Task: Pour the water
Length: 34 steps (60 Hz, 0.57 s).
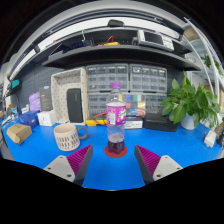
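Observation:
A clear plastic bottle (116, 118) with a pink cap and purple label stands upright on a small red coaster (116, 151) on the blue table (110, 172). It holds dark liquid at the bottom. My gripper (113, 161) is open, its two fingers with magenta pads (80, 158) spread wide. The bottle stands just ahead of the fingertips, centred between them, with a clear gap on both sides. A white ribbed cup (67, 136) stands on the table to the left of the bottle.
A green potted plant (190, 102) stands at the right. A black box (157, 121) lies behind the bottle to the right. A grey cabinet with drawers (125, 83) and shelves line the back. Boxes and small items (20, 130) sit at the left.

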Available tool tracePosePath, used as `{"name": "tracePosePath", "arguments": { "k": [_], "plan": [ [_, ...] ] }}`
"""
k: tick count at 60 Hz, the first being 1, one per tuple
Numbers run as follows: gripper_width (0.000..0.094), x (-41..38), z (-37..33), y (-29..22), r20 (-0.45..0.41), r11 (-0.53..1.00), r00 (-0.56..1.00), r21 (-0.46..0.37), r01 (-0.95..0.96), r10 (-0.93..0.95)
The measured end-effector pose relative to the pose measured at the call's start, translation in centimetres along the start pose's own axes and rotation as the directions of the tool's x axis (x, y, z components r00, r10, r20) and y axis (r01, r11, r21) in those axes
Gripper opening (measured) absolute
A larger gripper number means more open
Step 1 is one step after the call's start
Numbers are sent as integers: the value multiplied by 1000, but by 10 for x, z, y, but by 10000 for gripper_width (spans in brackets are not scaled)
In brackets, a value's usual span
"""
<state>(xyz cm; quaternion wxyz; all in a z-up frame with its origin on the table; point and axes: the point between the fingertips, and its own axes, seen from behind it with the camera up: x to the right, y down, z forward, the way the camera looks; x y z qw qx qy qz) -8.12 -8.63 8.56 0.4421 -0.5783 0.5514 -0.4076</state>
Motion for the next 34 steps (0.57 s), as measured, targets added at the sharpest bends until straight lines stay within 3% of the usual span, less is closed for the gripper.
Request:
{"name": "tracePosePath", "arguments": {
  "k": [34],
  "plan": [
    [862, -11, -13, -25, -30, 999, 1000, 48, -7, 9]
  ]
}}
